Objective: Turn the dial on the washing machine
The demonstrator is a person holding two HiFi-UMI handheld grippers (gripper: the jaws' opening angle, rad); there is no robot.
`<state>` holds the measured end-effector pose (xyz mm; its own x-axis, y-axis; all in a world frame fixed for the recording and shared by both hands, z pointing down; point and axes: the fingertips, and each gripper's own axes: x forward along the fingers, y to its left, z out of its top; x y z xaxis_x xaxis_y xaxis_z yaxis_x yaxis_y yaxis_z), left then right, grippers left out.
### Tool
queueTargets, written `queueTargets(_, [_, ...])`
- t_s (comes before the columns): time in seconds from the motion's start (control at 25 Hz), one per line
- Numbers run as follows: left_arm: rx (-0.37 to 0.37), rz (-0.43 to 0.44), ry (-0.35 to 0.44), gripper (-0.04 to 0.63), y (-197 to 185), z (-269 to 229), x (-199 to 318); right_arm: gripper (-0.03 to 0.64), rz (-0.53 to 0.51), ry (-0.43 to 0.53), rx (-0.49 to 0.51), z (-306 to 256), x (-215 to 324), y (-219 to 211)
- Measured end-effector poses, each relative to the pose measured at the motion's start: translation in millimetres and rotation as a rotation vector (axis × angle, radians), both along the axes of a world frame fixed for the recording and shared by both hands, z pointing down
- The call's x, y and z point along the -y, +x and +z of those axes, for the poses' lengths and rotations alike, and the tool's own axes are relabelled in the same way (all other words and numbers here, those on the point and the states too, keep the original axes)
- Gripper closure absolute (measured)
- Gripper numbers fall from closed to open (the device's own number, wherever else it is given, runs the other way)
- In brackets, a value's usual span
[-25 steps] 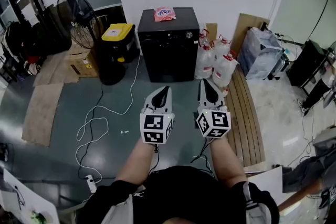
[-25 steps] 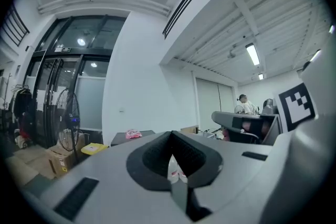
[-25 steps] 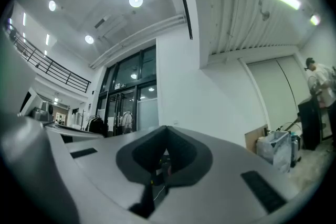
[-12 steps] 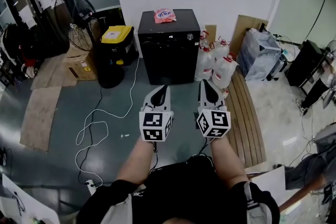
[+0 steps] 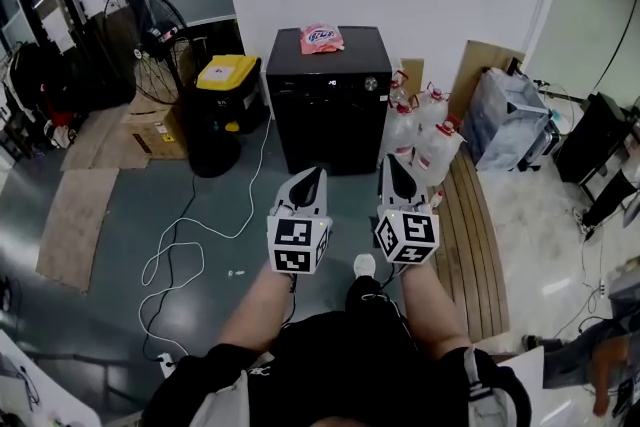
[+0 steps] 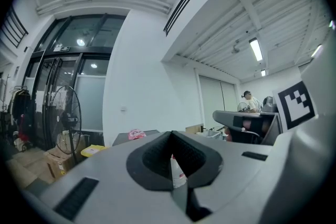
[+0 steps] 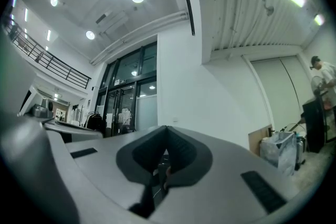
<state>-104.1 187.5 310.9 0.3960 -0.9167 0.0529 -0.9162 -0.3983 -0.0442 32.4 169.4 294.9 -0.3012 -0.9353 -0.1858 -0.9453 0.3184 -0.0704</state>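
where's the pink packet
Head view, upper centre: the pink packet lies on top of the black washing machine, right of the yellow-lidded bin.

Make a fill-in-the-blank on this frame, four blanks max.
1. The ____ packet lies on top of the washing machine.
2. The black bin beside it has a ____ lid.
3. The left gripper and right gripper hold nothing; both pairs of jaws are ____.
4. The jugs by the machine have ____ caps.
Missing: pink; yellow; shut; red.

Washing machine (image 5: 330, 105) lower and nearer in head view (person stepped forward), white shoe (image 5: 365, 265) newly showing.
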Motion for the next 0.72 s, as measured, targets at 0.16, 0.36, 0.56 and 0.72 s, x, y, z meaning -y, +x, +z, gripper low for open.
queueTargets(0.16, [0.002,-0.015,0.005,0.583,10.5,3.3,54.8,0.617,-0.011,0.003,0.004,3.8,56.8,11.7])
queueTargets(0.36, [0.008,-0.026,-0.017,0.583,32.5,8.0,127.8,0.617,-0.024,-0.016,0.008,8.5,132.4,32.3])
queueTargets(0.56, [0.020,-0.049,-0.048,0.583,48.6,11.8,200.3,0.617,-0.051,-0.052,0.011,16.4,209.0,45.9])
queueTargets(0.72, [0.020,-0.076,-0.069,0.583,59.1,13.8,261.1,0.617,-0.082,-0.070,-0.003,21.4,270.1,53.2])
